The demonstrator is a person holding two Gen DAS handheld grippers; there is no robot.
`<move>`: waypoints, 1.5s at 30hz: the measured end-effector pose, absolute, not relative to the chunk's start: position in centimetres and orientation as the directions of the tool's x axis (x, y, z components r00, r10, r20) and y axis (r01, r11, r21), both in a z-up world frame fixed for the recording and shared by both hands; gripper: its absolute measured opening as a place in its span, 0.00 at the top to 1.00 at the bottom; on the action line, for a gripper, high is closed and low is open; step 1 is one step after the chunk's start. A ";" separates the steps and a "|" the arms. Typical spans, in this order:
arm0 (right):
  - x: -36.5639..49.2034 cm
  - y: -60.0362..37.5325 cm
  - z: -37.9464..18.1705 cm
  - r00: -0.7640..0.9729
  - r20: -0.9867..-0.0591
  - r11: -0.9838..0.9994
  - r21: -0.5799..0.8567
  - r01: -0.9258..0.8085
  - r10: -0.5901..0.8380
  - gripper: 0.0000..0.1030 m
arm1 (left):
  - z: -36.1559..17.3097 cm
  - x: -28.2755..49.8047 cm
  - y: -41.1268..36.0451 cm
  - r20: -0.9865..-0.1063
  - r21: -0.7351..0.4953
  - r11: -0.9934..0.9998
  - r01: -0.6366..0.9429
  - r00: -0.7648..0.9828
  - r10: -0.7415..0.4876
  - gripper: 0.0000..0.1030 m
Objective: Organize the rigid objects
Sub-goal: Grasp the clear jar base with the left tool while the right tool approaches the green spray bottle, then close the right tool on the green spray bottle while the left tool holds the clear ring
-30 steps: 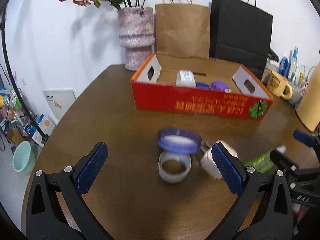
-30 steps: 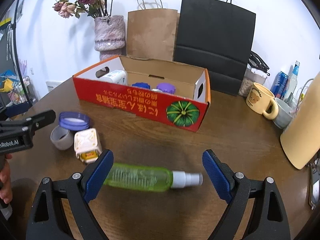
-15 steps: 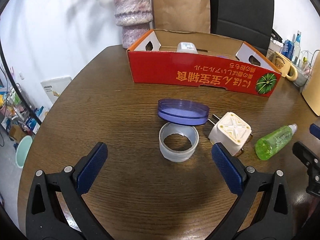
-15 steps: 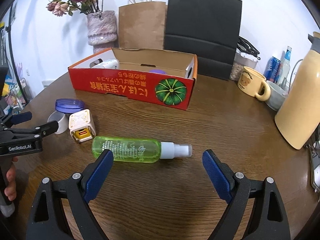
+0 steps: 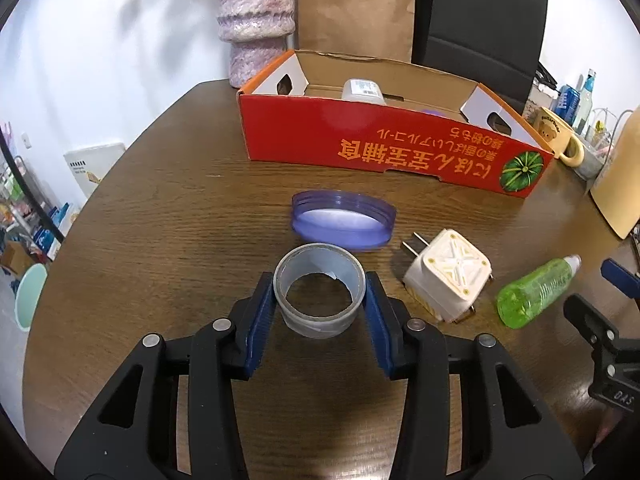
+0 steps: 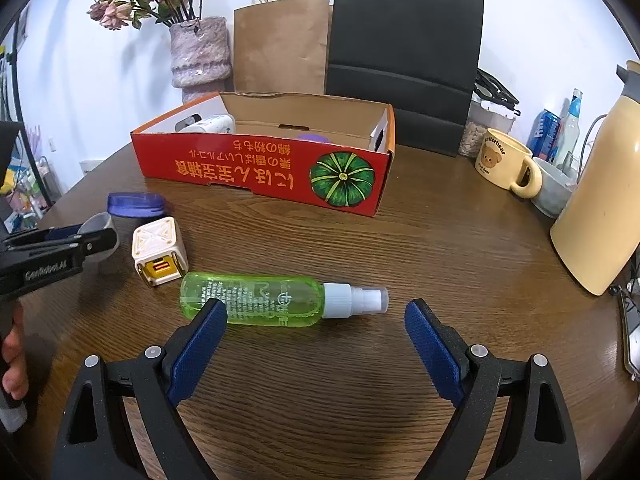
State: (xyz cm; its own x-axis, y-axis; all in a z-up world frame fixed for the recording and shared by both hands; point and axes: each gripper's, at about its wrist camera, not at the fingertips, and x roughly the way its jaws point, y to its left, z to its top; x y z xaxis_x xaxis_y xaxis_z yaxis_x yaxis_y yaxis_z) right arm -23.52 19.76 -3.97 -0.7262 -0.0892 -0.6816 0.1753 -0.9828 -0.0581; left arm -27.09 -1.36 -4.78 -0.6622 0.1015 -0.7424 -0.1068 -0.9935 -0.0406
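A grey tape roll (image 5: 316, 323) stands on the brown table (image 5: 160, 208), and my left gripper (image 5: 319, 285) is closing on it, its blue pads pressing both sides. Just behind it lies a purple lid (image 5: 344, 220); to the right sit a white plug adapter (image 5: 448, 276) and a green spray bottle (image 5: 536, 292). In the right wrist view the spray bottle (image 6: 256, 298) lies on its side. My right gripper (image 6: 316, 312) stands open just in front of it, left pad by its base. The red cardboard box (image 6: 260, 168) at the back holds a white item and purple pieces.
A vase (image 6: 200, 56), a brown bag (image 6: 280, 40) and a black bag (image 6: 404, 60) stand behind the box. A bear mug (image 6: 504, 164), a grey bowl (image 6: 556, 192) and a cream thermos (image 6: 604, 208) crowd the right side. A person's hand (image 6: 12, 364) holds the left gripper.
The left gripper went from wide open to closed on the tape roll and tipped down toward it. The right gripper stayed open and came closer to the spray bottle.
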 end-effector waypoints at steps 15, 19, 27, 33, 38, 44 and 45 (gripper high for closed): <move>-25.1 14.5 -5.2 -0.694 -0.720 -0.974 -0.137 0.179 -0.026 0.08 | -3.1 -24.8 -0.8 -0.710 -0.035 -0.989 -0.140 -0.693 0.123 0.61; -24.9 15.6 -5.2 -0.687 -0.726 -0.977 -0.126 0.170 -0.026 0.09 | -3.0 -24.8 -1.0 -0.707 -0.042 -0.990 -0.136 -0.696 0.126 0.61; -24.1 17.3 -5.3 -0.675 -0.737 -0.971 -0.134 0.197 -0.036 0.08 | -2.9 -24.5 -1.0 -0.702 -0.043 -0.989 -0.143 -0.700 0.132 0.61; -23.6 18.8 -5.4 -0.660 -0.750 -0.974 -0.122 0.192 -0.037 0.09 | -2.8 -24.6 -1.1 -0.701 -0.045 -0.989 -0.140 -0.701 0.131 0.61; -23.7 19.0 -4.6 -0.645 -0.756 -0.984 -0.007 0.180 -0.113 0.08 | -2.9 -24.6 -1.0 -0.701 -0.044 -0.989 -0.141 -0.701 0.131 0.61; -26.7 19.1 -4.8 -0.612 -0.786 -0.996 0.072 0.045 -0.084 0.09 | -2.8 -24.4 -1.1 -0.699 -0.048 -0.989 -0.143 -0.703 0.135 0.61; -27.2 19.1 -5.0 -0.605 -0.792 -0.996 0.087 0.028 -0.086 0.09 | -2.8 -24.4 -1.1 -0.698 -0.049 -0.988 -0.144 -0.703 0.137 0.61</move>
State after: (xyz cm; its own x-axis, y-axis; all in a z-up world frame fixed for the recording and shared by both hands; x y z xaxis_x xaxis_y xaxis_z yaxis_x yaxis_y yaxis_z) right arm -27.19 19.13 -4.98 -0.6048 -0.0859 -0.7917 0.0281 -0.9959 0.0866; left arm -24.36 -1.08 -2.76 -0.7028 0.1366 -0.6982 -0.1437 -0.9884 -0.0488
